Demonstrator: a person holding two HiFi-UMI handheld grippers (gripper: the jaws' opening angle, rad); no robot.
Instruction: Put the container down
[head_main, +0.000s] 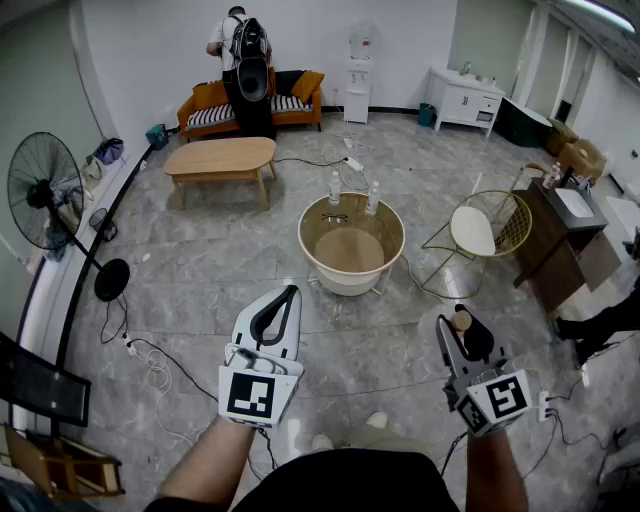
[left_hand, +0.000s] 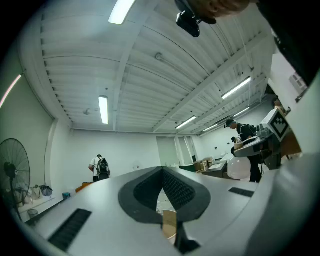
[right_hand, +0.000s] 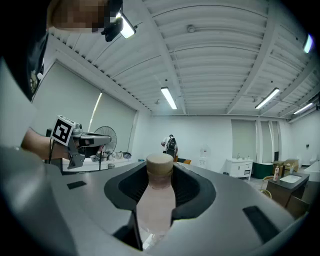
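**Carrying the bottle, not yet set down**

Head view: the right gripper (head_main: 464, 338) is held level in front of the person, above the floor. The bottle (head_main: 461, 322) stands upright between its fingers. The left gripper (head_main: 289, 295) hangs alongside, well apart from it. The round desk (head_main: 303, 240) stands ahead, under neither gripper, and two other bottles (head_main: 335, 188) sit at its far rim.

Left gripper view: the fingers (left_hand: 185, 192) meet at their tips with nothing between them.

Right gripper view: the fingers (right_hand: 192, 187) clamp the bottle just below its tan cap, with the body hanging down through them.

The step in hand looks like the carry, since the bottle rests on nothing yet. The desk seems the likely place to put it. The next move calls for bringing the right gripper over a bare part of the desk, clear of the other bottles. It should then lower the bottle upright until the base sits, and only then let the fingers part.
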